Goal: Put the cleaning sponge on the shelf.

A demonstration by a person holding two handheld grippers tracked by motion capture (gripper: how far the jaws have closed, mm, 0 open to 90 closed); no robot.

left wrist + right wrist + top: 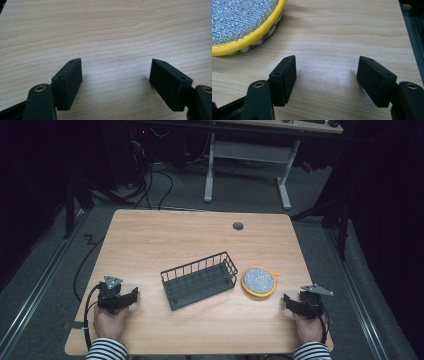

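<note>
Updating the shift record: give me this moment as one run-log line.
left gripper: open, empty, on table | right gripper: open, empty, beside scrub pad | wire basket: empty, mid-table, untouched

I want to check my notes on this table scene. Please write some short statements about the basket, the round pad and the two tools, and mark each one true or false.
1. The wire basket stands between the two tools. True.
2. The round scouring pad lies inside the basket. False: it lies on the table, just beside the basket's right end.
3. The left tool has open jaws with nothing between them. True.
4. The right tool is clamped on the pad. False: its jaws are open over bare wood, with the pad off to the side.
5. The pad has a yellow rim and a silvery top. True.
</note>
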